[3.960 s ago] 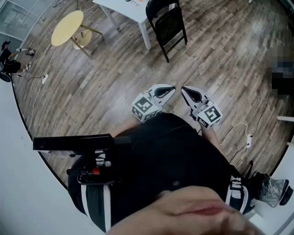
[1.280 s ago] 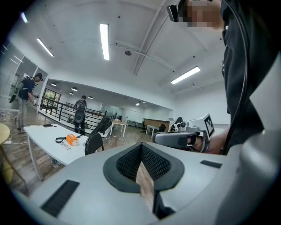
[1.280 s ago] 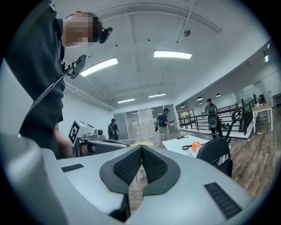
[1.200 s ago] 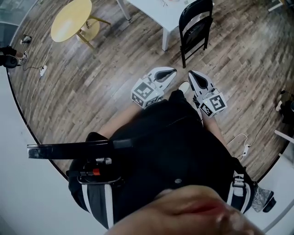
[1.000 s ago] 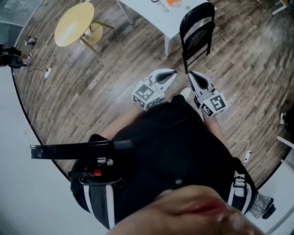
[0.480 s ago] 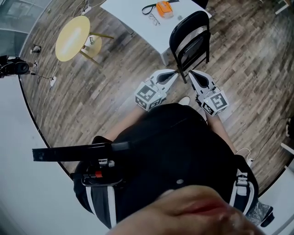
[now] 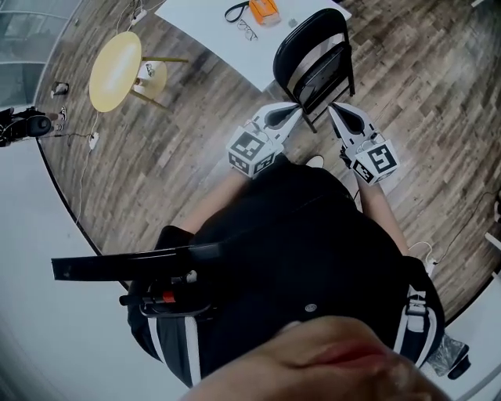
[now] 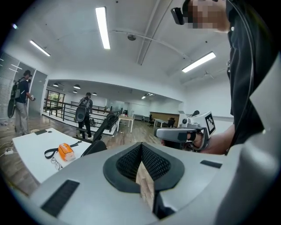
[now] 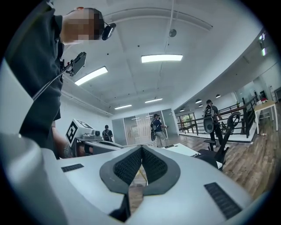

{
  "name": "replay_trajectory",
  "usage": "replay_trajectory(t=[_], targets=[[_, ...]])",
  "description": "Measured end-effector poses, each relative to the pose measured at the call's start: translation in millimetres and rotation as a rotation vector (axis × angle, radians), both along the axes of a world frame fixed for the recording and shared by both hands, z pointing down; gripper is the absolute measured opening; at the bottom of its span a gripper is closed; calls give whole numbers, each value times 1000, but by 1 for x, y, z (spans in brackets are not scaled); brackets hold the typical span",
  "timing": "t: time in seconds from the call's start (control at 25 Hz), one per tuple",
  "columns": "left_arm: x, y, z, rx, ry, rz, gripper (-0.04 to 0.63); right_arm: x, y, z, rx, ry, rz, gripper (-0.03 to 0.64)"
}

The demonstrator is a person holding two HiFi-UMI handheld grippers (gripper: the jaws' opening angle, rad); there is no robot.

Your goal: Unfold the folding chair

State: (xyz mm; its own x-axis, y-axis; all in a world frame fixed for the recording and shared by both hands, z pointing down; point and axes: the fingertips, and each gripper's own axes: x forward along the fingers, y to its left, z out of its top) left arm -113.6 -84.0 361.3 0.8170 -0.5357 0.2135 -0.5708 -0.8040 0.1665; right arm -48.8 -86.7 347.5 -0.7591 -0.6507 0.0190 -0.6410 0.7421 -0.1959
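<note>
Folding chair: the black folding chair (image 7: 313, 59) stands on the wood floor (image 7: 196, 133), folded flat and not yet opened. It seems propped against the corner of the white desk (image 7: 200, 23), which would keep it upright.
Left tongs: the left tongs (image 7: 294, 113) have their jaws pressed together with nothing between them. They are held out low by the chair's near legs, and I cannot tell whether they touch.
Right tongs: the right tongs (image 7: 332, 110) are likewise closed and empty, level, just beside the chair's other lower side.
Why so held: the tips angle in toward each other at the chair's foot, probably so each can take one side of the frame.
Stage: approach, with no grip yet.
Next move: the jaws must part before they can take a frame tube or the seat edge.
Risk: a propped chair may slide along the desk when pulled.
Desk top: an orange case (image 7: 264, 9) and glasses (image 7: 245, 30) lie clear of the chair.
Elsewhere: a round yellow side table (image 7: 115, 65) stands well apart.
</note>
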Motion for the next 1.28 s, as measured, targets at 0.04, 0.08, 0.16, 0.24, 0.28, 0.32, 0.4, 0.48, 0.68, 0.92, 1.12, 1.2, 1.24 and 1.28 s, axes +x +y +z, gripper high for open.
replay_trajectory(t=[0.04, 0.08, 0.16, 0.24, 0.28, 0.32, 0.4, 0.48, 0.68, 0.92, 1.12, 1.2, 1.24, 1.28], targets=[[1, -5, 1, -1, -4, 4, 5, -1, -3, 1, 0, 1, 2, 9], [2, -11, 3, -4, -5, 9, 5, -2, -6, 2, -3, 1, 7, 8], [2, -25, 7, -13, -4, 23, 5, -7, -15, 5, -9, 3, 13, 9], [0, -42, 11, -15, -4, 43, 5, -13, -27, 6, -4, 12, 18, 9], [-1, -51, 12, -14, -3, 55, 5, -16, -35, 5, 2, 15, 26, 9], [-3, -60, 13, -13, -2, 68, 5, -18, -43, 4, 9, 18, 36, 8], [-7, -77, 16, -18, 1, 98, 5, -23, -61, 2, 17, 26, 61, 9], [-12, -96, 20, -26, 1, 134, 5, -29, -80, 3, 11, 37, 90, 8], [-21, -148, 24, -30, -7, 224, 5, -48, -127, 8, -17, 72, 148, 9], [-34, -202, 54, -81, -75, 283, 5, -66, -172, 29, -64, 96, 235, 9], [-48, -253, 108, -180, -205, 236, 5, -76, -199, 52, -107, 121, 295, 9], [-51, -271, 131, -262, -241, 221, 6, -79, -210, 58, -115, 129, 309, 9], [-52, -277, 142, -303, -256, 220, 9, -80, -213, 60, -119, 133, 319, 9], [-52, -280, 151, -337, -273, 223, 22, -80, -213, 61, -125, 138, 332, 9]])
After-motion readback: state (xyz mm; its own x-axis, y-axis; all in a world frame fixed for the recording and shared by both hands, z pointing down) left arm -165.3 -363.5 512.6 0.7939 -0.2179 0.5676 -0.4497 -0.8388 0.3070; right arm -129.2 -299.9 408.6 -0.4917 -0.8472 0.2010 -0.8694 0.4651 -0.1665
